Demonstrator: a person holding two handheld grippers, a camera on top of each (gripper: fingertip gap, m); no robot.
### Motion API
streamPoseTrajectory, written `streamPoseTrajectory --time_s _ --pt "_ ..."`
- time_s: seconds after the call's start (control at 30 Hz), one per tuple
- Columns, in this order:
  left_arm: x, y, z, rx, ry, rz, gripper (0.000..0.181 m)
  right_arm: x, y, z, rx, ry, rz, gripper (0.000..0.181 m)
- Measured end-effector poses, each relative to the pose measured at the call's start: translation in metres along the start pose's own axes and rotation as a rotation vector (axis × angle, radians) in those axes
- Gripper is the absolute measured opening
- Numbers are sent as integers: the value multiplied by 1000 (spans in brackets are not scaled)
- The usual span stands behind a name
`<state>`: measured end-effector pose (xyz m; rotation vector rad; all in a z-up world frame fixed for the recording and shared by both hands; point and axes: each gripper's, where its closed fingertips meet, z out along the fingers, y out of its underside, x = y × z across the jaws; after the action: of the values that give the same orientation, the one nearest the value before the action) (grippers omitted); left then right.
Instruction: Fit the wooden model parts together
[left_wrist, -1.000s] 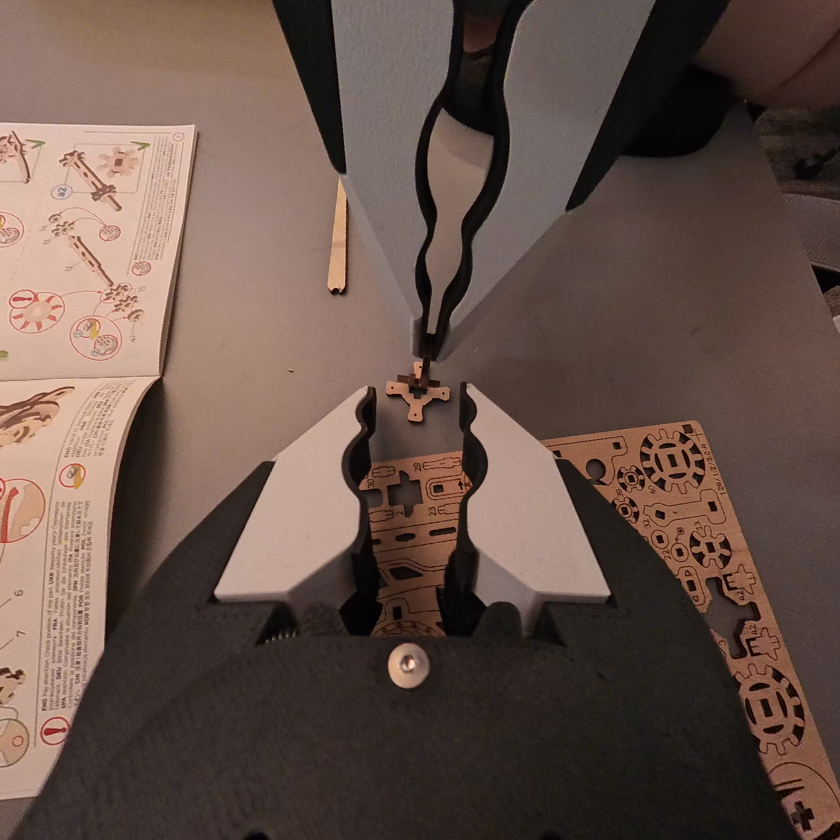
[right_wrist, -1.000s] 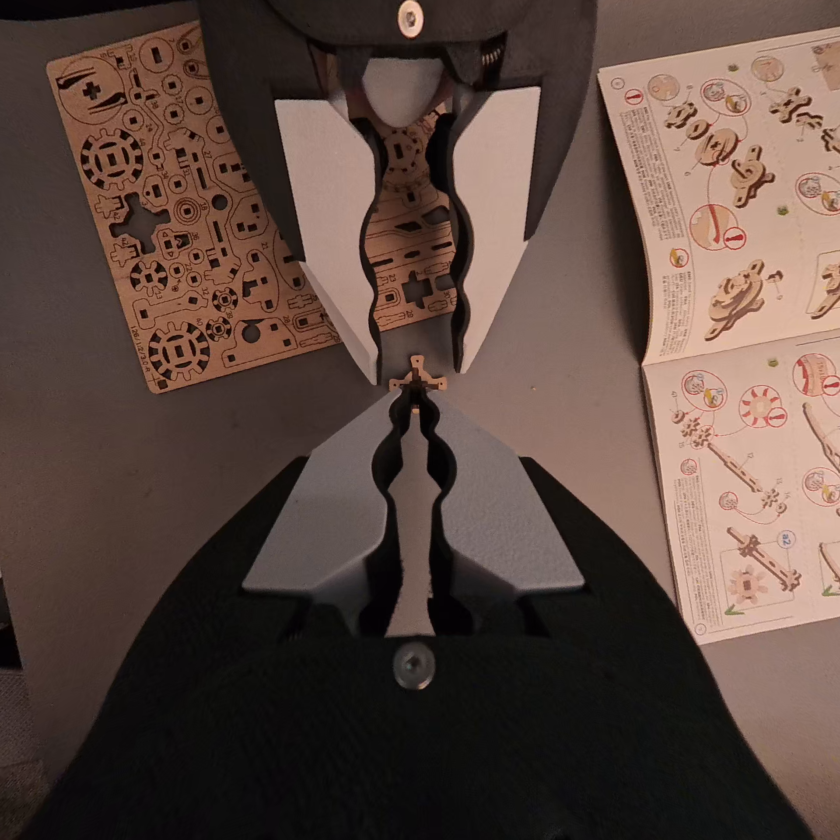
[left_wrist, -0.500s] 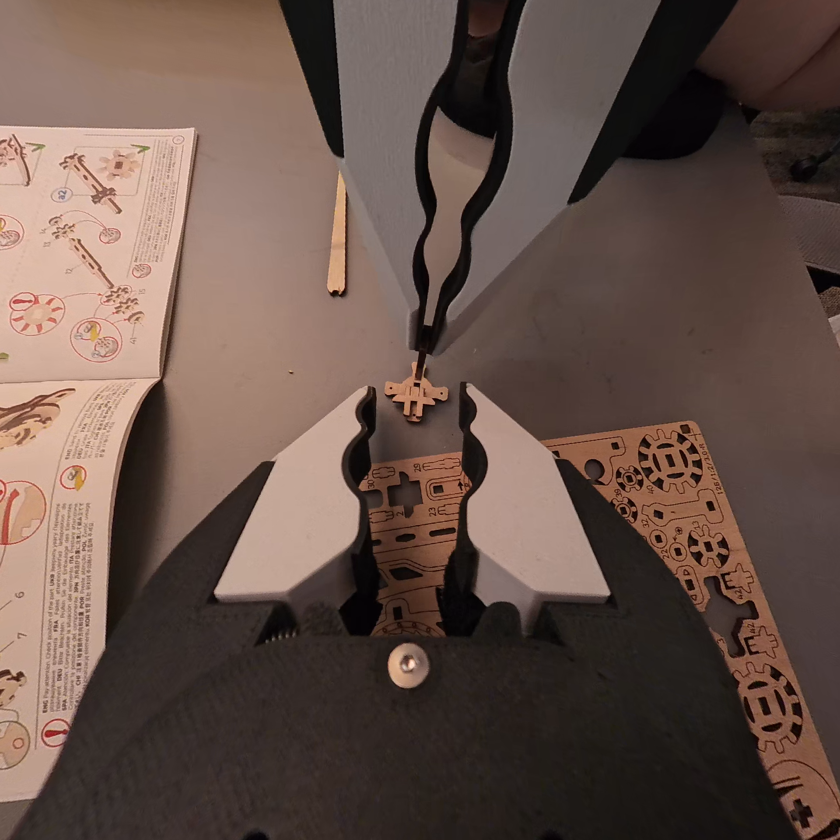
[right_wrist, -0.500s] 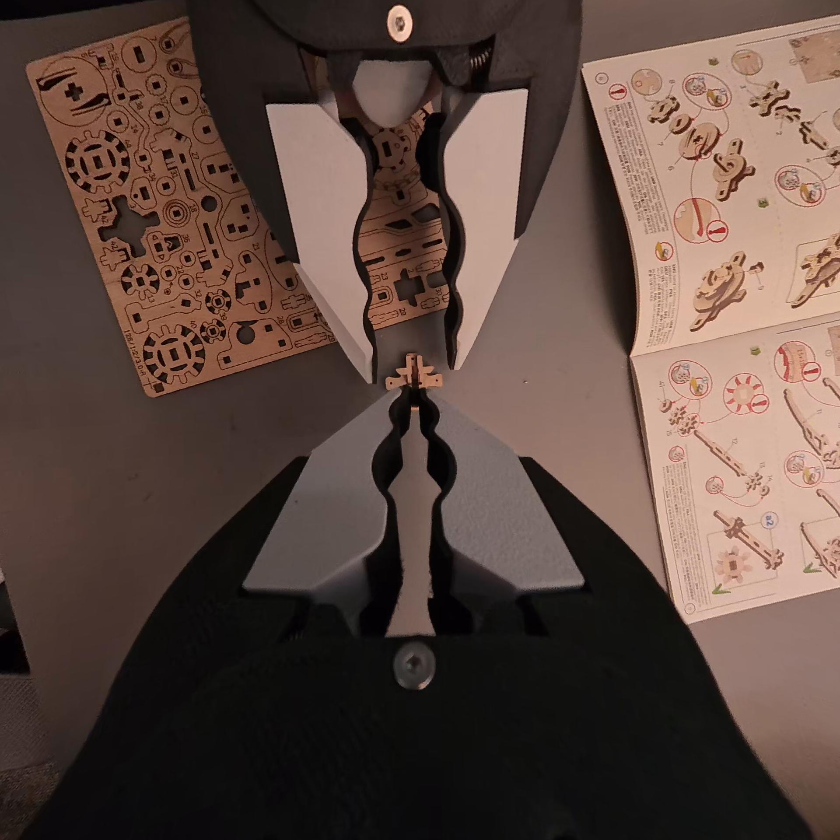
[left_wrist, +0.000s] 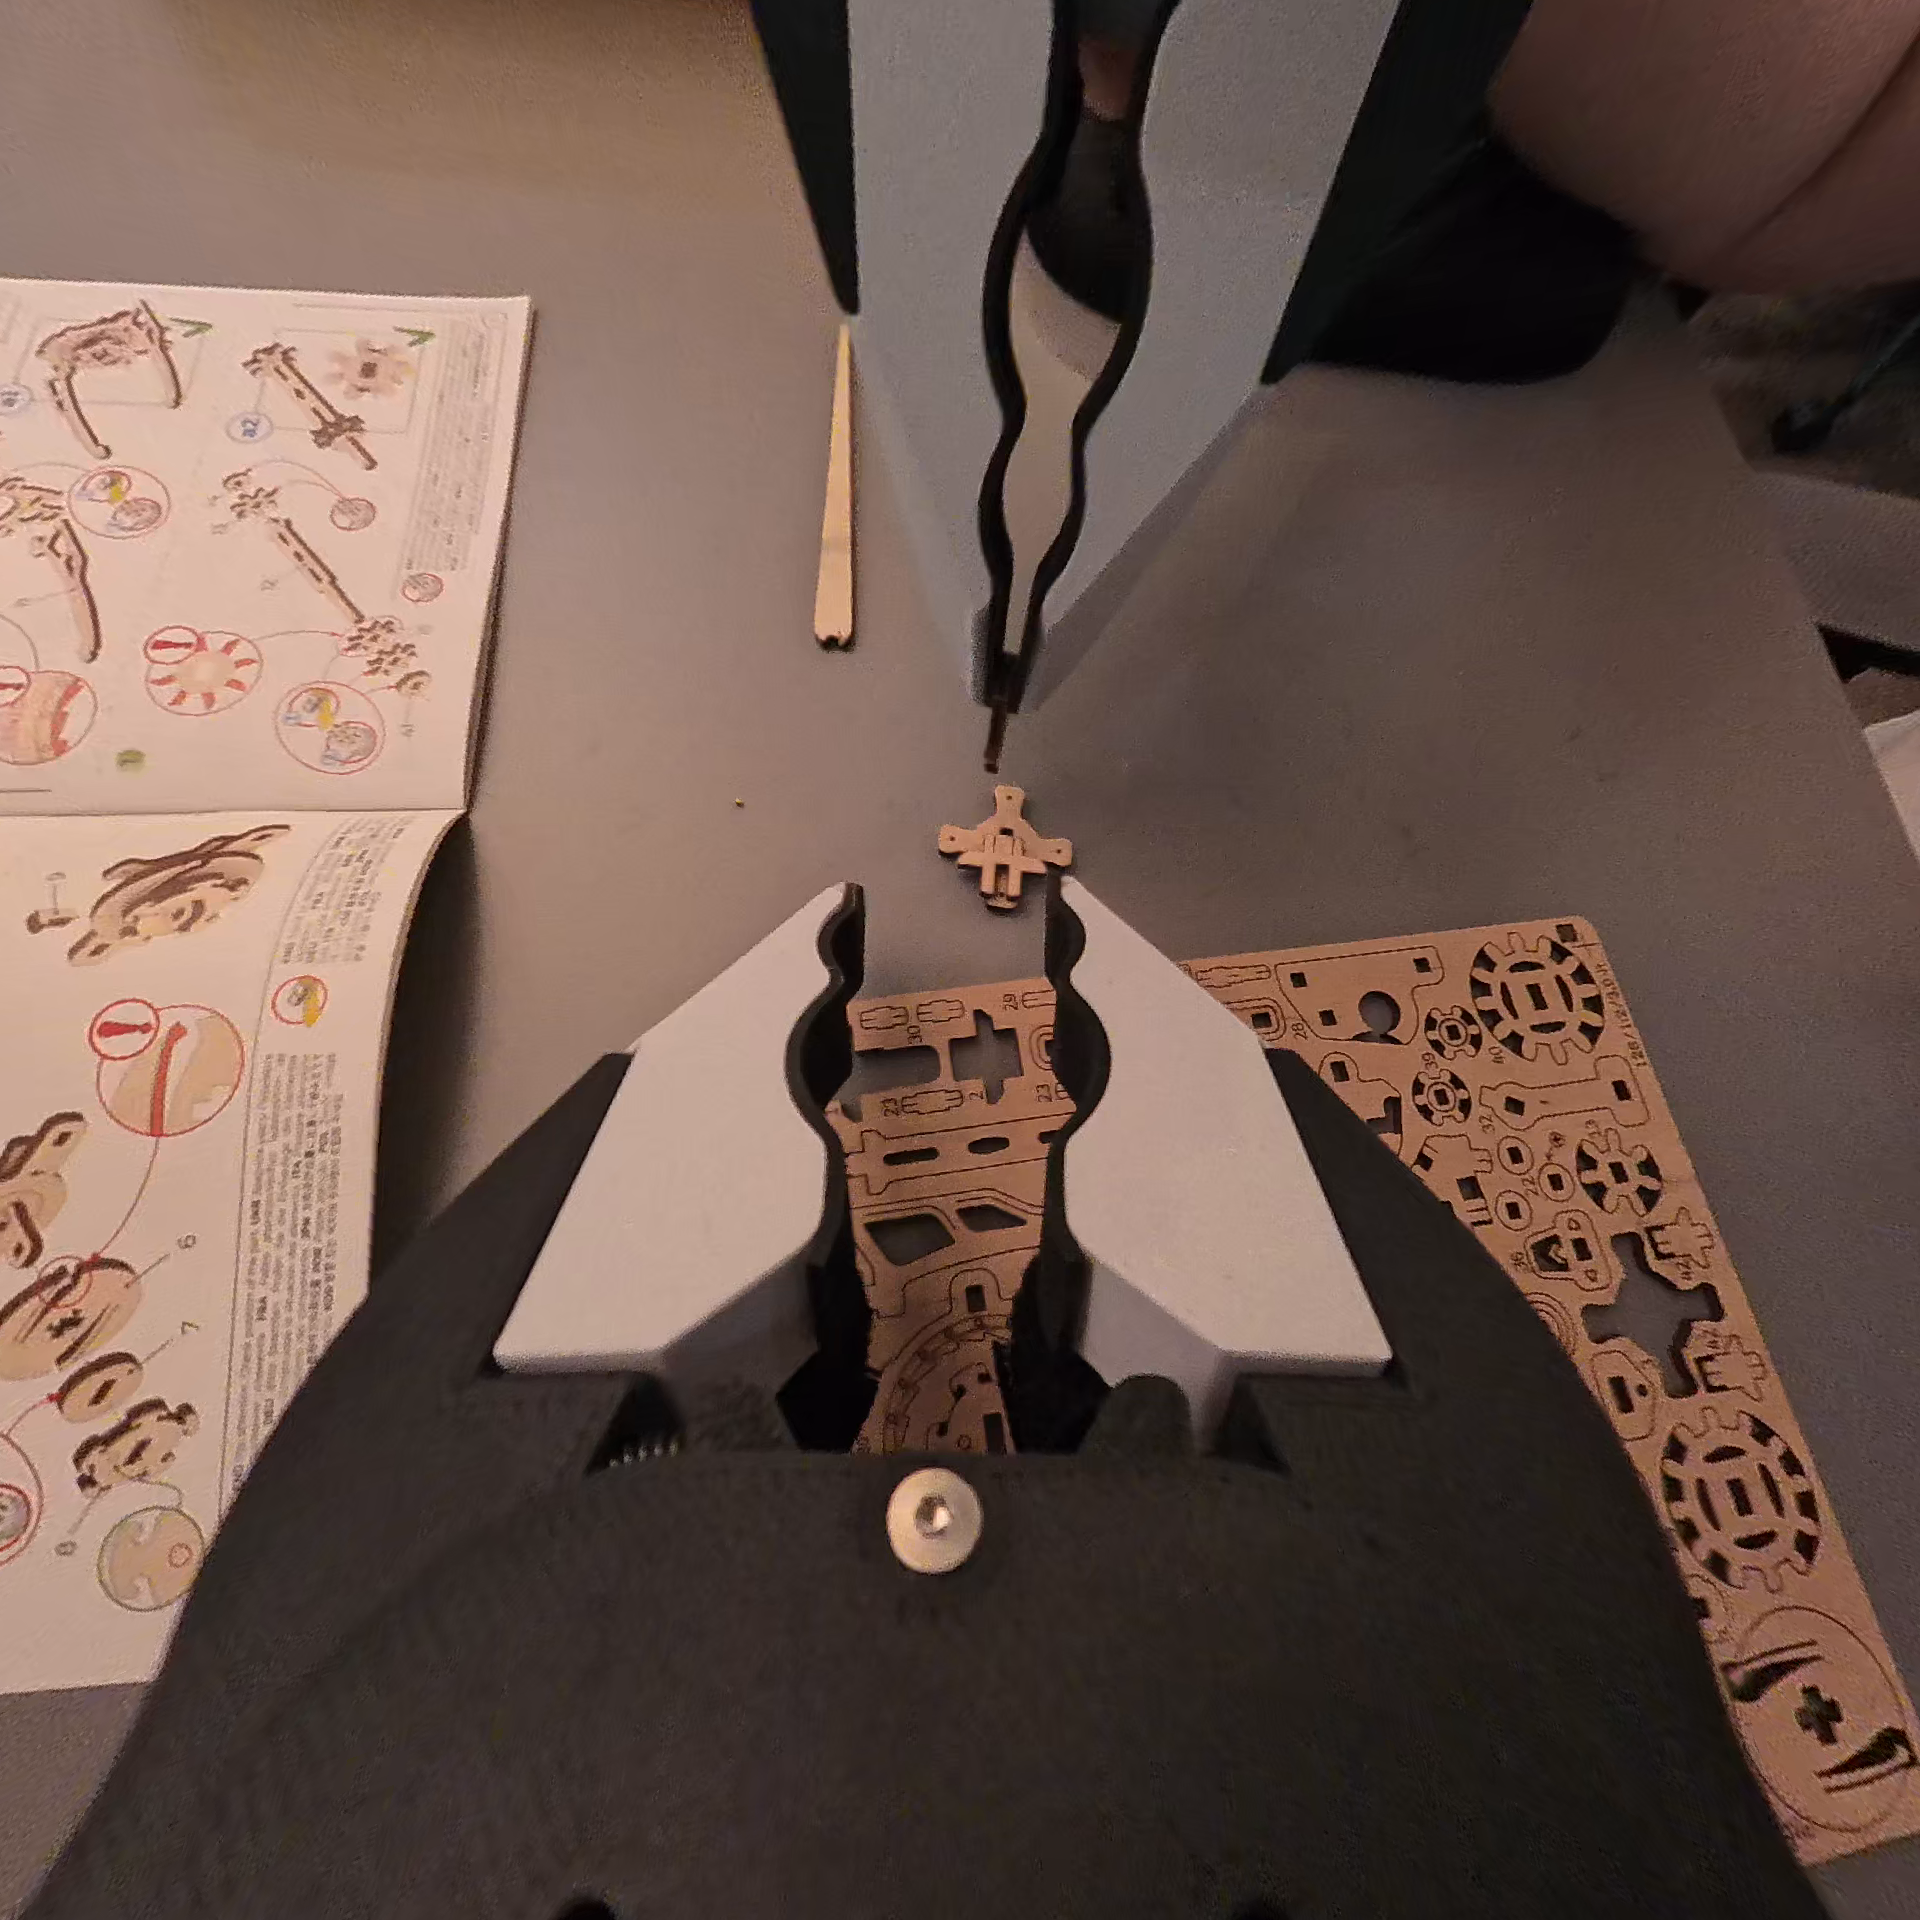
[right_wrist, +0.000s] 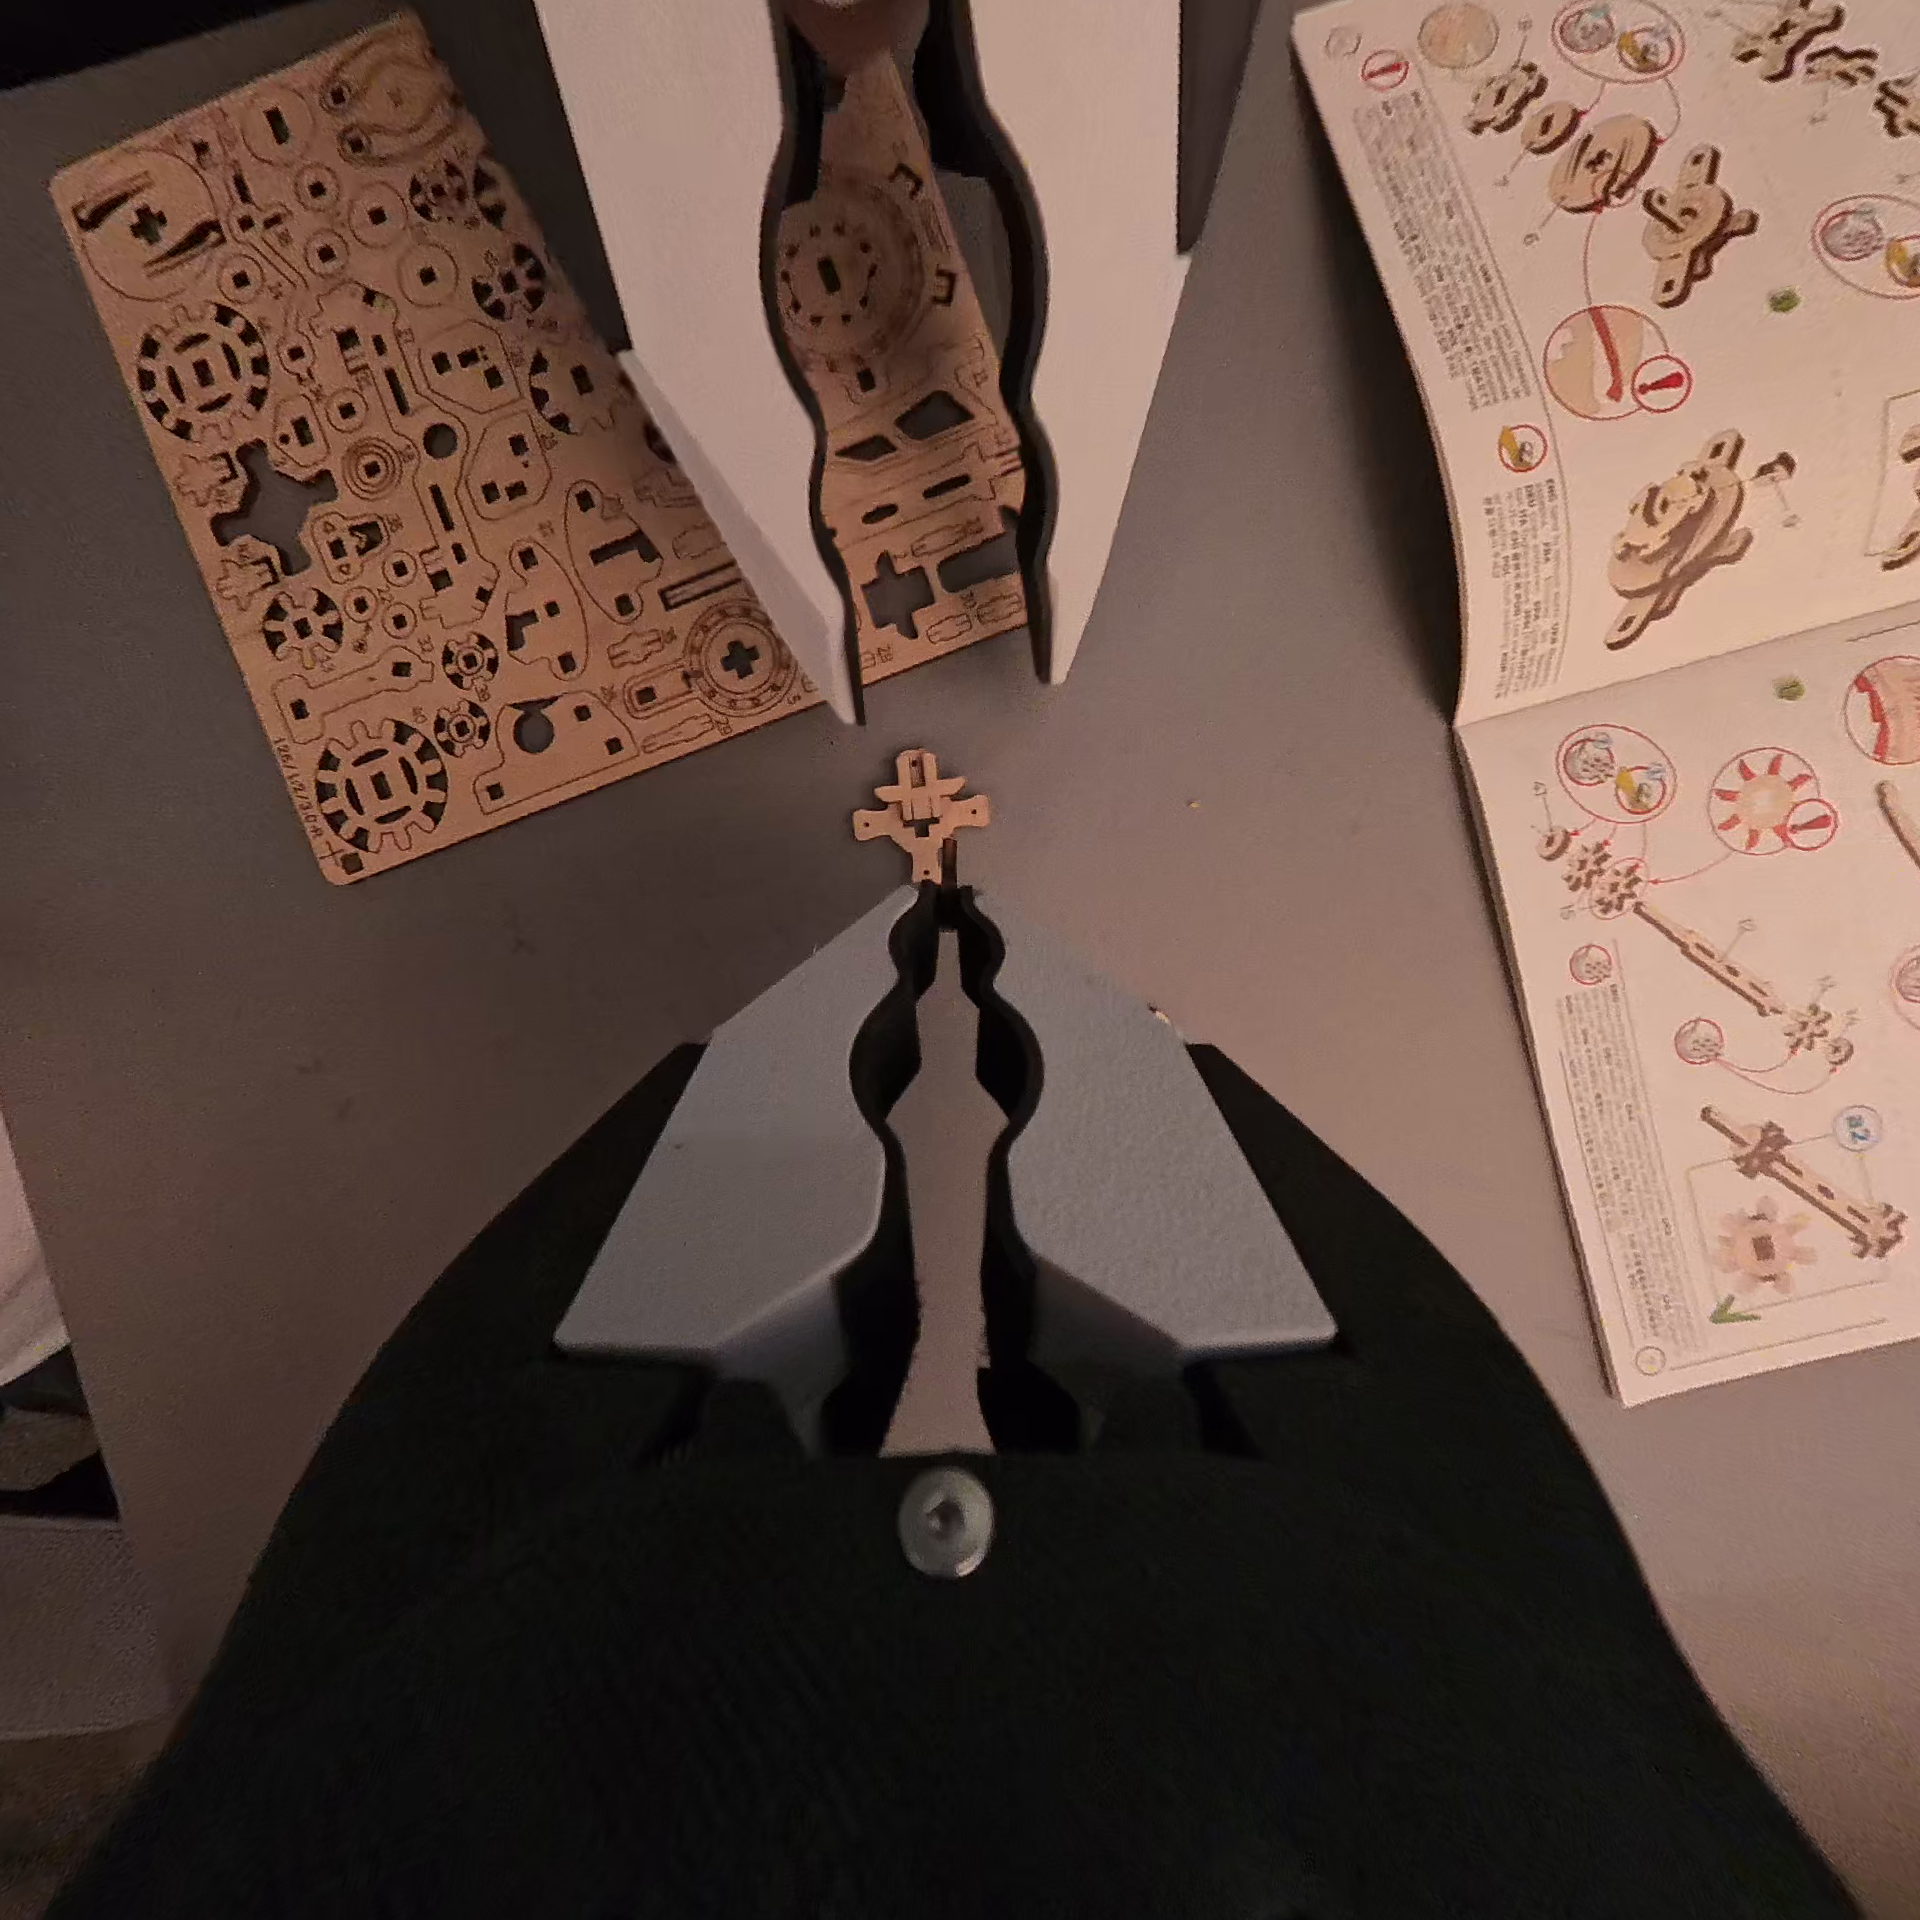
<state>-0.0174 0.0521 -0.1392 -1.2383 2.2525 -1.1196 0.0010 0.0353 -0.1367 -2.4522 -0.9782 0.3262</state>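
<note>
A small cross-shaped wooden assembly (left_wrist: 1003, 852) lies on the grey table between the two grippers; it also shows in the right wrist view (right_wrist: 920, 816). My left gripper (left_wrist: 954, 896) is open and empty, with its fingertips just short of the assembly. It shows from the opposite side in the right wrist view (right_wrist: 945, 691). My right gripper (right_wrist: 940, 902) is shut on a small thin wooden piece (right_wrist: 948, 871). In the left wrist view the right gripper (left_wrist: 1000, 681) holds this piece (left_wrist: 993, 732) edge-on, its end a little short of the assembly.
A laser-cut wooden parts sheet (left_wrist: 1455, 1143) lies under and beside my left gripper, also in the right wrist view (right_wrist: 364, 468). An open instruction booklet (left_wrist: 260, 623) (right_wrist: 1662, 727) lies to the side. A flat wooden stick (left_wrist: 836, 499) lies beyond. A person's arm (left_wrist: 1714, 135) is at top right. The tips of both grippers are at nearly the same place.
The cross-shaped assembly was at the right gripper's tip; now it lies apart on the table. The right gripper has drawn back a little with the thin piece. The left gripper stayed open.
</note>
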Motion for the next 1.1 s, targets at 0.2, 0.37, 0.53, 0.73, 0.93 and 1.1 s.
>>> streamPoseTrajectory --time_s 0.2,0.37,0.53,0.73,0.93,1.1 --pt "1 -9 -16 49 58 -81 35 -2 0 -5 74 -109 58 1" --pt "4 -6 -21 5 45 -73 35 1 -3 -8 135 -150 65 1" --pt "7 2 -1 -81 -22 -13 27 1 -7 -9 159 -132 31 1" --pt "7 10 15 -138 -41 -45 26 -1 -5 0 142 -144 24 2" --pt "8 8 20 -130 -42 -36 16 0 -4 1 143 -144 27 1" --pt "7 8 20 -130 -59 -13 12 1 -4 1 147 -150 35 2"
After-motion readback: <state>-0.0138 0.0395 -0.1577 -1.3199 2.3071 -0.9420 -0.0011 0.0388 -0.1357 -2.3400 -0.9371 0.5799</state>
